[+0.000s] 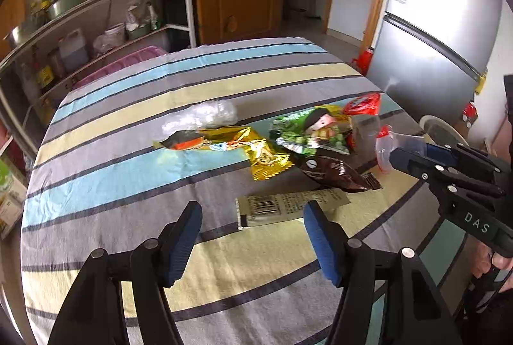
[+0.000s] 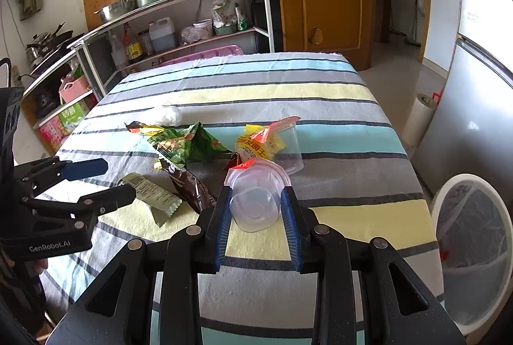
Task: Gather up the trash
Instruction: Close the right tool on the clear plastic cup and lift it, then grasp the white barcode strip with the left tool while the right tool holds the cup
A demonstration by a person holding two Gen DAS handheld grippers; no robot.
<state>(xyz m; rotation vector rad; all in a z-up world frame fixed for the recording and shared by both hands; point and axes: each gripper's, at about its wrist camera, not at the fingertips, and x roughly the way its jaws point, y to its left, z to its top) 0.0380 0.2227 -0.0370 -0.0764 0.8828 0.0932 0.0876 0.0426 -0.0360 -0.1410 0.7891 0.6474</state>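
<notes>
My right gripper [image 2: 256,194] is shut on a clear plastic cup [image 2: 255,202] with a red-edged peeled lid, held above the striped table; it also shows in the left wrist view [image 1: 392,154]. My left gripper [image 1: 253,212] is open and empty just above a beige barcode wrapper [image 1: 288,205], also seen in the right wrist view [image 2: 150,191]. On the table lie a brown wrapper [image 1: 336,173], a green snack bag [image 1: 307,133], a gold wrapper [image 1: 256,152], a crumpled clear plastic [image 1: 205,117] and a clear tub with a yellow packet [image 2: 275,146].
A white bin with a clear liner [image 2: 471,236] stands on the floor right of the table. A silver fridge [image 1: 433,24] is at the right. Shelves with bottles and pots [image 2: 154,34] stand behind the table. The striped tablecloth [image 2: 256,88] covers the table.
</notes>
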